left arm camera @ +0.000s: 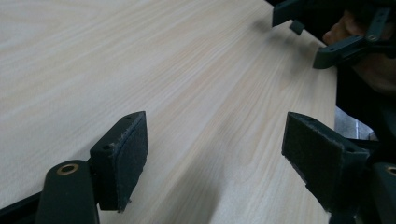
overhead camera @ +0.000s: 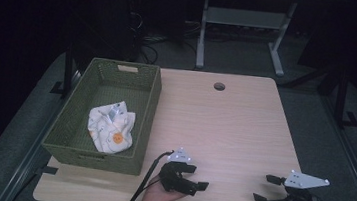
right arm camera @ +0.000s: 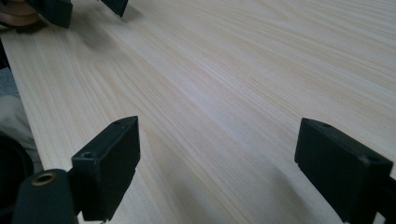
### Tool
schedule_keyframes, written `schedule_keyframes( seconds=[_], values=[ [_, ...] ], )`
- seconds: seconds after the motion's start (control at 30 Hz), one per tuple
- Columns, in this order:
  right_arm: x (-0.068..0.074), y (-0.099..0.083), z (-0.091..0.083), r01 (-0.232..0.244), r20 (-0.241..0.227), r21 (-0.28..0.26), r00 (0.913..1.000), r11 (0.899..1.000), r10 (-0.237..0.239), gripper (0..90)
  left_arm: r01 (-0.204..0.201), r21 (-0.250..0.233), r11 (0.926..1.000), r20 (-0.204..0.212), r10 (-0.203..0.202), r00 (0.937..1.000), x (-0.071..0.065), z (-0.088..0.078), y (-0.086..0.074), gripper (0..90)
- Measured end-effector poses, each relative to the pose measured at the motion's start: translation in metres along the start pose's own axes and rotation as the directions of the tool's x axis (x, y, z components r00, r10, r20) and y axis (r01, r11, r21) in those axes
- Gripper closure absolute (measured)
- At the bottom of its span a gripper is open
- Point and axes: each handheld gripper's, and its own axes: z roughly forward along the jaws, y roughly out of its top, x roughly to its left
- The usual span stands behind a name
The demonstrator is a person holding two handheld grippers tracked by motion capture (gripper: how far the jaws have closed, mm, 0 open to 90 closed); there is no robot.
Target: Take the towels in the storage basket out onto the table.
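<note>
The left gripper [overhead camera: 195, 176] is held low at the worktop's [overhead camera: 234, 126] near edge, jaws wide apart and empty. The right gripper [overhead camera: 267, 189] is held the same way, well apart from it. The cloth [overhead camera: 111, 126] is lying in the basket [overhead camera: 151, 108].

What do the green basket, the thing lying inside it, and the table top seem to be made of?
Basket: looks woven, perhaps plastic or paper cord; a fine matte weave shows on its walls.
Cloth: soft printed fabric, crumpled into folds.
Table top: pale wood or wood-look laminate; straight grain lines, smooth with a slight sheen.
</note>
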Motion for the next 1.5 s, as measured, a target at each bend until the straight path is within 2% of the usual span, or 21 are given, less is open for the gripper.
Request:
schedule_keyframes(
  seconds=[0.07, 0.13, 0.37, 0.4, 0.43, 0.47, 0.53, 0.73, 0.77, 0.8, 0.9, 0.93, 0.97, 1.07, 1.17, 1.33, 1.4, 1.47, 1.5],
  values=[
    [0.000, 0.000, 0.000, 0.001, -0.002, -0.003, 1.0000, 1.000, -0.001, 13.8, -0.009, -0.006, 0.9999, -0.003, 0.009, 1.0000, 0.000, -0.002, 0.003, 22.8],
    [0.000, 0.000, 0.001, 0.003, -0.003, -0.004, 1.0000, 1.000, -0.003, 13.9, -0.001, -0.019, 0.9998, -0.002, 0.001, 1.0000, 0.000, -0.005, 0.006, 22.7],
    [0.000, 0.001, -0.001, 0.007, -0.003, -0.016, 1.0000, 1.000, -0.007, 13.8, -0.010, -0.012, 0.9999, 0.006, 0.010, 0.9999, -0.002, -0.008, 0.011, 22.6],
    [0.001, 0.001, -0.001, 0.007, 0.000, -0.014, 1.0000, 1.000, -0.007, 13.9, -0.035, -0.003, 0.9994, -0.003, 0.035, 0.9994, -0.002, -0.010, 0.013, 22.5],
    [0.001, 0.001, -0.001, 0.006, 0.001, -0.013, 1.0000, 1.000, -0.006, 13.8, -0.035, -0.003, 0.9994, -0.003, 0.035, 0.9994, -0.002, -0.010, 0.013, 22.5],
    [0.001, 0.001, -0.001, 0.006, 0.001, -0.014, 1.0000, 1.000, -0.006, 13.8, -0.034, -0.005, 0.9994, 0.026, 0.034, 0.9991, -0.004, -0.011, 0.016, 22.6],
    [0.001, 0.001, -0.001, 0.002, 0.001, -0.017, 1.0000, 1.000, -0.002, 13.8, -0.066, 0.006, 0.9978, 0.019, 0.066, 0.9977, -0.006, -0.014, 0.020, 22.6],
    [0.002, 0.001, -0.001, 0.002, -0.003, -0.025, 1.0000, 1.000, -0.002, 13.8, -0.108, 0.035, 0.9936, 0.015, 0.107, 0.9941, -0.004, -0.025, 0.038, 22.6],
    [0.002, 0.001, -0.001, 0.002, -0.003, -0.025, 1.0000, 1.000, -0.002, 13.8, -0.108, 0.035, 0.9936, 0.015, 0.107, 0.9941, -0.004, -0.025, 0.038, 22.6],
    [0.002, 0.001, -0.001, 0.005, -0.005, -0.023, 1.0000, 1.000, -0.005, 13.9, -0.106, 0.047, 0.9933, 0.036, 0.104, 0.9939, -0.003, -0.028, 0.042, 22.6],
    [0.003, 0.001, -0.002, 0.009, -0.007, -0.025, 0.9999, 1.000, -0.009, 13.8, -0.116, 0.040, 0.9925, 0.047, 0.114, 0.9924, -0.002, -0.030, 0.045, 22.6],
    [0.003, 0.001, -0.002, 0.010, -0.008, -0.027, 0.9999, 1.000, -0.010, 13.8, -0.143, 0.048, 0.9885, 0.047, 0.141, 0.9888, -0.003, -0.033, 0.051, 22.6],
    [0.003, 0.001, -0.002, 0.010, -0.008, -0.027, 0.9999, 1.000, -0.010, 13.8, -0.143, 0.048, 0.9885, 0.047, 0.141, 0.9888, -0.003, -0.033, 0.051, 22.7],
    [0.004, 0.001, -0.001, 0.013, -0.012, -0.025, 0.9998, 1.000, -0.013, 13.8, -0.179, 0.071, 0.9813, 0.046, 0.176, 0.9834, -0.005, -0.040, 0.060, 22.6],
    [0.004, 0.001, -0.001, 0.011, -0.013, -0.025, 0.9999, 1.000, -0.011, 13.8, -0.193, 0.087, 0.9773, 0.043, 0.190, 0.9808, -0.005, -0.045, 0.066, 22.6],
    [0.004, 0.001, 0.000, 0.014, -0.015, -0.020, 0.9998, 1.000, -0.014, 13.8, -0.195, 0.092, 0.9765, 0.060, 0.190, 0.9800, -0.002, -0.056, 0.073, 22.4],
    [0.004, 0.001, 0.000, 0.016, -0.015, -0.020, 0.9998, 1.000, -0.016, 13.8, -0.207, 0.091, 0.9740, 0.052, 0.203, 0.9777, 0.000, -0.062, 0.077, 22.5],
    [0.004, 0.001, 0.000, 0.018, -0.016, -0.022, 0.9997, 1.000, -0.018, 13.8, -0.198, 0.083, 0.9766, 0.058, 0.194, 0.9793, 0.001, -0.068, 0.080, 22.5],
    [0.004, 0.001, 0.000, 0.019, -0.017, -0.022, 0.9997, 1.000, -0.019, 13.8, -0.212, 0.090, 0.9731, 0.054, 0.208, 0.9767, 0.002, -0.072, 0.083, 22.4]
  ],
)
